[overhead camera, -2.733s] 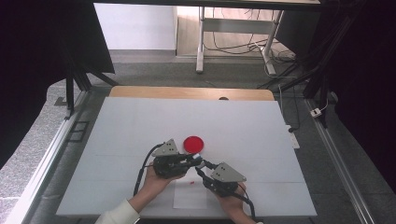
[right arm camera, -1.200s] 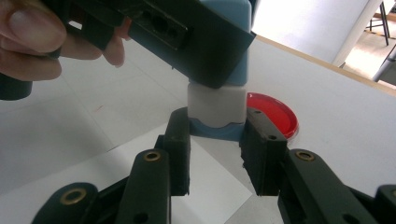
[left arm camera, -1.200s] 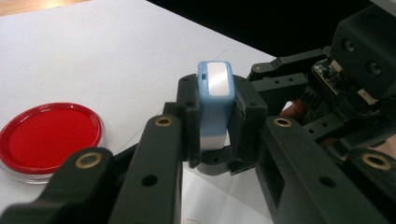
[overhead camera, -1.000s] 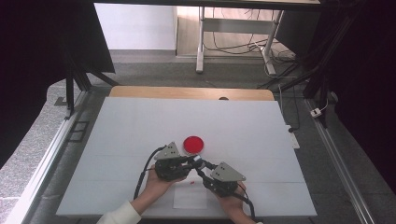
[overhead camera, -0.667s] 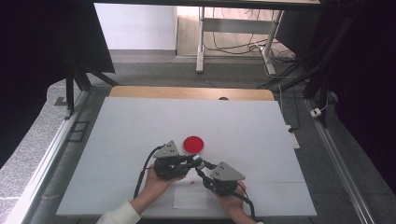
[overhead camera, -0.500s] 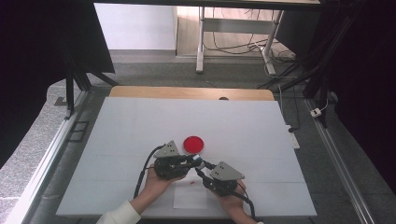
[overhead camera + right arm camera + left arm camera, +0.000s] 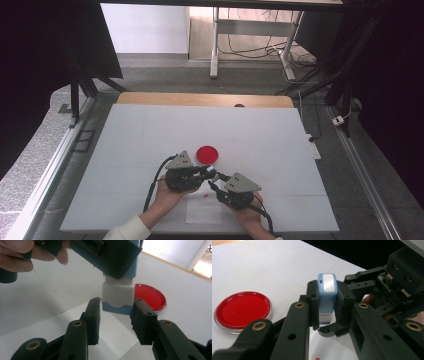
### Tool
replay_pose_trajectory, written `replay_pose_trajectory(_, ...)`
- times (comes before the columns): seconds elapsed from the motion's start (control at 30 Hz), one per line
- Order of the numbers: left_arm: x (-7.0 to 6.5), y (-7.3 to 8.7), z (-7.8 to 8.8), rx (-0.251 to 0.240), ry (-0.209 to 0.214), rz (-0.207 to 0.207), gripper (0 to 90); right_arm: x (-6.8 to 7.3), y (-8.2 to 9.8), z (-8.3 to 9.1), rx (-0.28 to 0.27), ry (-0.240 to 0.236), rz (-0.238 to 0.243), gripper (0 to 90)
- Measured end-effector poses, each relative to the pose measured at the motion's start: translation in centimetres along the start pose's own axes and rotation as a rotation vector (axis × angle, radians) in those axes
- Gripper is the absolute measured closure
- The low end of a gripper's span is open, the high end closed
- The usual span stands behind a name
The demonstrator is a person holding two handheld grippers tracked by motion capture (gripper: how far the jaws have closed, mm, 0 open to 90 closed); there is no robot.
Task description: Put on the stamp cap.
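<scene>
We hold the blue stamp (image 7: 327, 293) pinched in our left gripper (image 7: 327, 310) above the paper sheet (image 7: 205, 212) near the table's (image 7: 125, 130) front edge. Our right gripper (image 7: 115, 315), jaws just opening and parted, straddles its capped base; the cap seems not yet off, the red ink pad (image 7: 206, 154) unused.

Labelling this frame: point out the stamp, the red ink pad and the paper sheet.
blue stamp (image 7: 327, 296), left gripper view, its blue body between the gripper pads
red ink pad (image 7: 242, 310), left gripper view, centre of the red disc
paper sheet (image 7: 202, 214), high view, its bare middle
</scene>
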State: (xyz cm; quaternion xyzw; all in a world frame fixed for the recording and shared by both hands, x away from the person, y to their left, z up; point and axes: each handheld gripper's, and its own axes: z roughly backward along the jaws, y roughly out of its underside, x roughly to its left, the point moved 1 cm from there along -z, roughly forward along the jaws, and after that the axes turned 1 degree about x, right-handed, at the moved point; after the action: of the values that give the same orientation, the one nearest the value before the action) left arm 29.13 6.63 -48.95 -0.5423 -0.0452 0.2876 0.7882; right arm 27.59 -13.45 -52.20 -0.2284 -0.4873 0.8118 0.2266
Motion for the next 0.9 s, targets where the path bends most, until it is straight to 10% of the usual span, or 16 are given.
replay_pose_trajectory(0.5,0.5,-0.1,0.6,-0.004,-0.007,0.006,75.3,-1.1,0.4,0.4,0.046,-0.031,-0.041,49.1)
replay_pose_trajectory(0.9,0.8,-0.2,1.1,0.0,-0.031,-0.005,75.3,-5.0,1.7,3.8,0.066,0.03,-0.104,48.6)
